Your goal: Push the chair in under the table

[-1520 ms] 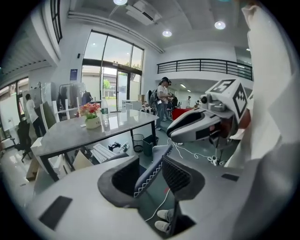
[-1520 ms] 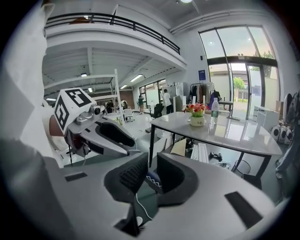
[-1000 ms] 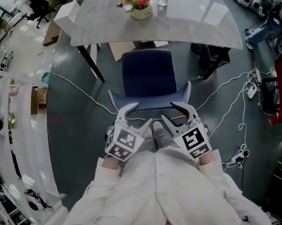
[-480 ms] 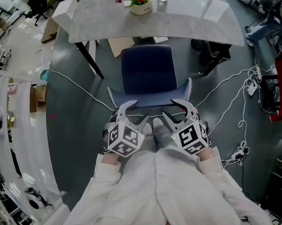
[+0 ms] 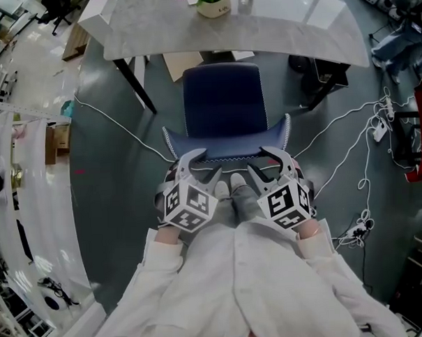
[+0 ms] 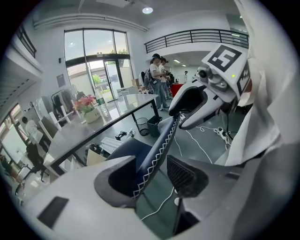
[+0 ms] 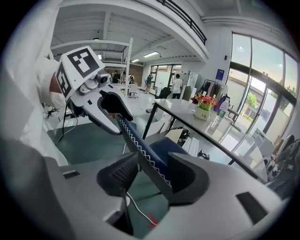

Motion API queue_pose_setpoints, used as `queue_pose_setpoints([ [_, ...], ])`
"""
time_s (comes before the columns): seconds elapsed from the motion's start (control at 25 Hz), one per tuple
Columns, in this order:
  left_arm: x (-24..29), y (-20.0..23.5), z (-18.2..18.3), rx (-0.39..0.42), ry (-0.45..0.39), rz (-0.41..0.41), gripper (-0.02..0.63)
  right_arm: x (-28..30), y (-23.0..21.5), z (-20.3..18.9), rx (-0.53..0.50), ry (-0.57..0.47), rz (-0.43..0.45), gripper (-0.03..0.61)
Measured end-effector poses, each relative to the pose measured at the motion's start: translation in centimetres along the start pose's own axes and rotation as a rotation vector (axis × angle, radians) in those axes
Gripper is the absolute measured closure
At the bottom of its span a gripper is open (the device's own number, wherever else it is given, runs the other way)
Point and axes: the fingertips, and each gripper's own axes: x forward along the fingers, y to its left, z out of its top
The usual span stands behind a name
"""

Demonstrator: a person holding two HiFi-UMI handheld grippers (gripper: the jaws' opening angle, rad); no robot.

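left hand-held gripper [image 5: 209,164] closing, right hand-held gripper [image 5: 256,160] parted

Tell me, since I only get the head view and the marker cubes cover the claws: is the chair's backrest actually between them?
Observer: Yes. The left gripper view shows the backrest's stitched top edge running between the jaws of the left claw, which have just been closing.
Operator: Clamped?
Observer: No. Its ribbed pad stands clear of the backrest.
Operator: And the right?
Observer: Same in the right gripper view: the edge runs through the right claw, with a gap to that claw's ribbed pad.
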Motion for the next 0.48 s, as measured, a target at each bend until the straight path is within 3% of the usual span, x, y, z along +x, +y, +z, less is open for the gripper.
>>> queue_pose_setpoints([
  [0.48, 0.34, 0.78, -0.17, -0.020, -0.003, -0.005, 0.434, 0.86, -0.07, -0.10, -0.109, 0.042, -0.058, 0.403],
])
